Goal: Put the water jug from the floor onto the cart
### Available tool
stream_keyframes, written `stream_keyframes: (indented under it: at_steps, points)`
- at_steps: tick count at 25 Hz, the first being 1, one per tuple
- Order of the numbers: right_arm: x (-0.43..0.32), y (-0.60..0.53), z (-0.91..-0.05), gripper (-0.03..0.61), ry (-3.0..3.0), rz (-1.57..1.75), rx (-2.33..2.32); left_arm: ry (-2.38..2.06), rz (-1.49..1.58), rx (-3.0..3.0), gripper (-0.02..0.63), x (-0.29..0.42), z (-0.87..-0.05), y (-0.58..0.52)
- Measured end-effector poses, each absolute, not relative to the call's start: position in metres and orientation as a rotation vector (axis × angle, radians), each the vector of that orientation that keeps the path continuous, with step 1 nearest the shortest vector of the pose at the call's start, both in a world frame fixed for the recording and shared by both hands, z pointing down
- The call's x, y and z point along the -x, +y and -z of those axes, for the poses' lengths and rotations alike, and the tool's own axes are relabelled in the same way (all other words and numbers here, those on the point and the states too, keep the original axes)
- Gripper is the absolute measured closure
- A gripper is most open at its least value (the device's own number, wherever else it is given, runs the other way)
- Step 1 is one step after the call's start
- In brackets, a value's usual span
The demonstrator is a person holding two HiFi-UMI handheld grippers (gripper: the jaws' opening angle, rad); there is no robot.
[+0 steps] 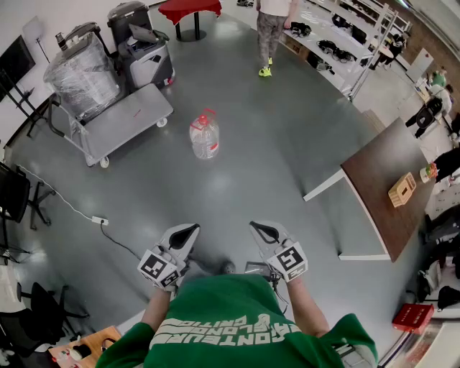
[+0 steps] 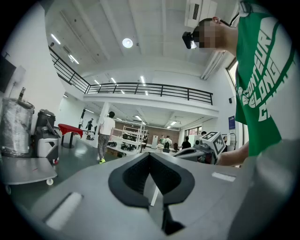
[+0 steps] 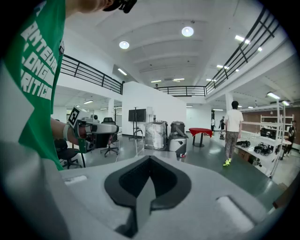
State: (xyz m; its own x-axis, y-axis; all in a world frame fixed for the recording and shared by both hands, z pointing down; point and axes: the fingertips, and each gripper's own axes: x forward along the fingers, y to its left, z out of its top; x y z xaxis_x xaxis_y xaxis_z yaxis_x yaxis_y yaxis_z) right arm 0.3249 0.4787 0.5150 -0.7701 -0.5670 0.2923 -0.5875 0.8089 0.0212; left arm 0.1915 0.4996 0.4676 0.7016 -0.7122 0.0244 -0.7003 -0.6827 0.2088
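Observation:
The water jug (image 1: 205, 135), clear with a red cap and handle, stands upright on the grey floor ahead of me. Left of it is the grey flat cart (image 1: 126, 118), whose deck is bare; it also shows at the left of the left gripper view as the cart (image 2: 23, 171). Both grippers are held close to my chest, well short of the jug. My left gripper (image 1: 188, 231) has its jaws together with nothing between them, as seen in its own view (image 2: 150, 155). My right gripper (image 1: 260, 228) is likewise shut and empty (image 3: 150, 158). The jug shows in neither gripper view.
A plastic-wrapped bin (image 1: 79, 68) and a black machine (image 1: 144, 56) stand behind the cart. A red table (image 1: 190, 8) and a walking person (image 1: 270, 32) are farther back. A brown table (image 1: 381, 188) stands at the right. A white cable and power strip (image 1: 99, 220) lie at the left.

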Motion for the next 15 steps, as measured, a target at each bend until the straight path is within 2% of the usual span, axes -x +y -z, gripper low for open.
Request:
stream_keyframes:
  at_steps: [15]
  points:
    - [-0.355,0.474,-0.519,0.586,-2.738,-0.192,-0.982,-1.101,0.076,-2.723,0.603,-0.215,-0.473,0.507]
